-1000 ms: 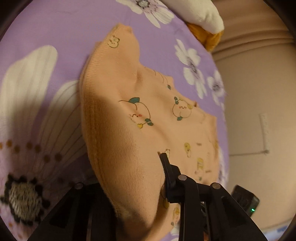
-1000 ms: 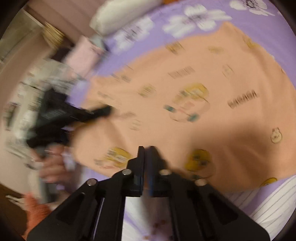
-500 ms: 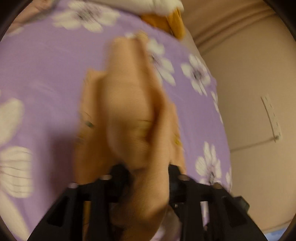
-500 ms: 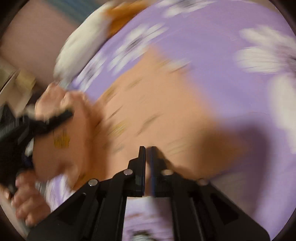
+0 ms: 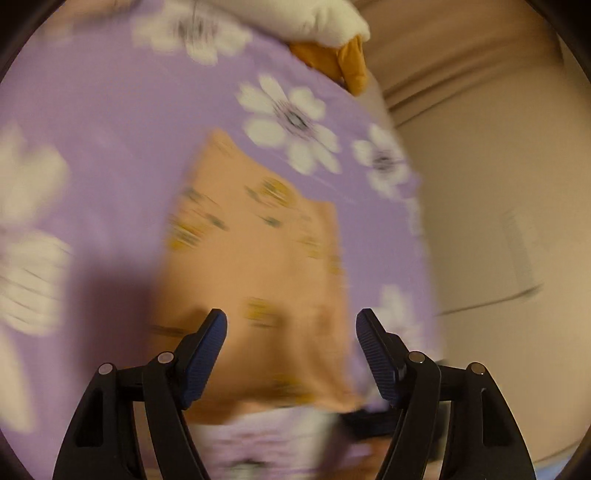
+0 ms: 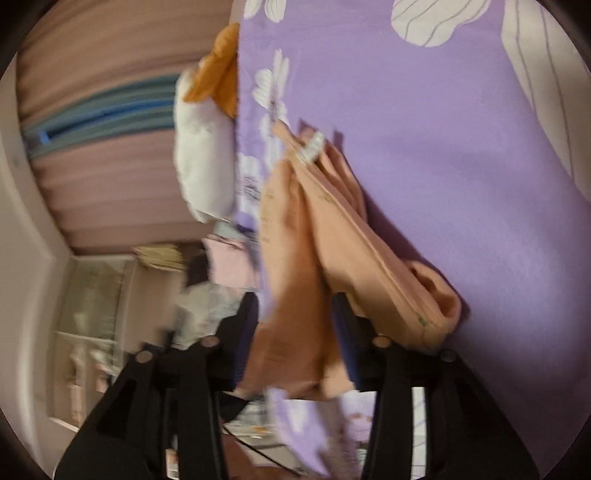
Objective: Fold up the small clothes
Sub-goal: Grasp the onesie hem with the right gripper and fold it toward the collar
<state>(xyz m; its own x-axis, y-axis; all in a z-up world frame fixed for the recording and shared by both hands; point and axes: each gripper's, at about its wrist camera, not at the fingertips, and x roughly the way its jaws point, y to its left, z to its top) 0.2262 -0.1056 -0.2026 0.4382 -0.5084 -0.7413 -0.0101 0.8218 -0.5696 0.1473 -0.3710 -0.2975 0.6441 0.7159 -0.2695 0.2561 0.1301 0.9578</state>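
While the left gripper (image 5: 291,347) hangs above the purple flowered bedsheet (image 5: 110,129) with its fingers (image 5: 207,354) spread wide and nothing between them, the peach garment (image 5: 255,280) lies flat below, stretching from the gap between the fingers toward 12 o'clock. Motion blur smears its printed pattern. A white pillow (image 5: 325,18) with an orange cloth (image 5: 332,59) under it sits at 1 o'clock.

From the right wrist view, the right gripper (image 6: 291,332) has bunched folds of the peach garment (image 6: 295,258) between its part-open fingers (image 6: 343,339); whether they pinch it cannot be told. More fabric trails toward 12 o'clock across the bedsheet (image 6: 461,147).
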